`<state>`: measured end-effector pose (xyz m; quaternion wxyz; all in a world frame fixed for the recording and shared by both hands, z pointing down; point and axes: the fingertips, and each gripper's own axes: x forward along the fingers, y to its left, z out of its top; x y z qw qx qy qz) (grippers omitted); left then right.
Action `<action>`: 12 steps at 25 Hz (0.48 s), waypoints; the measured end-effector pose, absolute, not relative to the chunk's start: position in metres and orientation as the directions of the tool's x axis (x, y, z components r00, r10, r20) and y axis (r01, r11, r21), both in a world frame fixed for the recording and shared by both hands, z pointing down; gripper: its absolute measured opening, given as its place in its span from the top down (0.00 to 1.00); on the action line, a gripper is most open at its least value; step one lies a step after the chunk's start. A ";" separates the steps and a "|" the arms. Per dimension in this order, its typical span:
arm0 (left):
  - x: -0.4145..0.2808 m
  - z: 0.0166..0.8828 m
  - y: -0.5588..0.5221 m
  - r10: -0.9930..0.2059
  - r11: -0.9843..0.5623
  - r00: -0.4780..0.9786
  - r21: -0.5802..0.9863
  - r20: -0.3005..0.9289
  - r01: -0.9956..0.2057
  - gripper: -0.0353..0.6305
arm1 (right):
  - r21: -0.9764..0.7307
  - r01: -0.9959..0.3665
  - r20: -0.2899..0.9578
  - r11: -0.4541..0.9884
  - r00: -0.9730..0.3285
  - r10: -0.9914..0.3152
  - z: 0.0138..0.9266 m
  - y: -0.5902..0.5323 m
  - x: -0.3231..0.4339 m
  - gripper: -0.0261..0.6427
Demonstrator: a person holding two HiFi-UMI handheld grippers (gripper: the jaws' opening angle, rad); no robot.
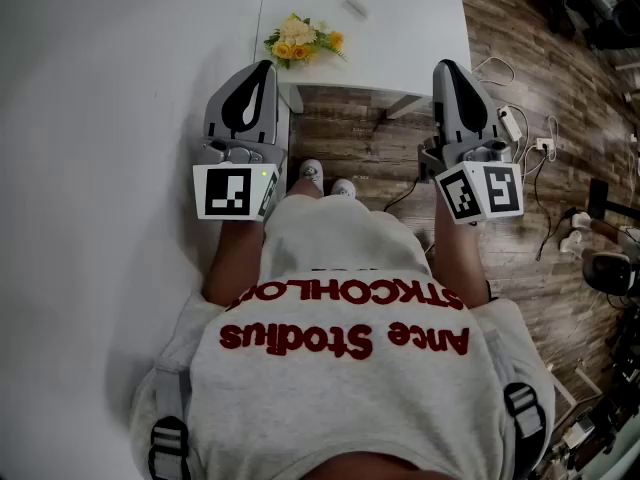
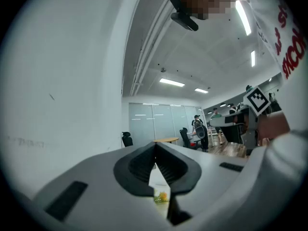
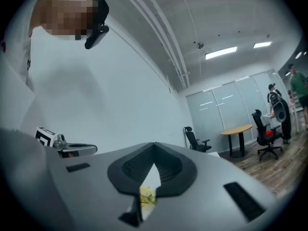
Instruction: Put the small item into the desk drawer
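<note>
The white desk (image 1: 400, 28) is cut off by the head view's top edge, and the small pale item (image 1: 355, 8) on it is too blurred to be identified. In both gripper views the yellow flowers (image 2: 161, 197) are seen only as a sliver between the jaws. The shoes (image 1: 311, 174) are half hidden by the shirt (image 1: 340, 388).

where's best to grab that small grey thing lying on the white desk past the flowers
Probably its narrow middle, from straight above. The small grey thing looks like a slim bar lying flat and slanted on the white desk, apart from the flowers, so fingers set crosswise can span its short width. Blur hides finer shape.
</note>
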<state>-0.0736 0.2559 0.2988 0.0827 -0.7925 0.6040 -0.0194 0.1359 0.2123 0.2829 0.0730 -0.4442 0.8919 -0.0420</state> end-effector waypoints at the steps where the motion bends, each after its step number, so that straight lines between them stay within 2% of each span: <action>1: -0.074 0.297 0.256 -0.961 -0.254 0.267 -0.156 -0.069 -0.955 0.94 | -0.142 -0.785 -0.094 0.603 -0.596 -0.798 0.282 0.212 0.136 0.95; 12: -0.074 0.293 0.255 -0.965 -0.237 0.254 -0.186 -0.069 -0.953 0.94 | -0.149 -0.769 -0.102 0.621 -0.613 -0.783 0.280 0.208 0.139 0.95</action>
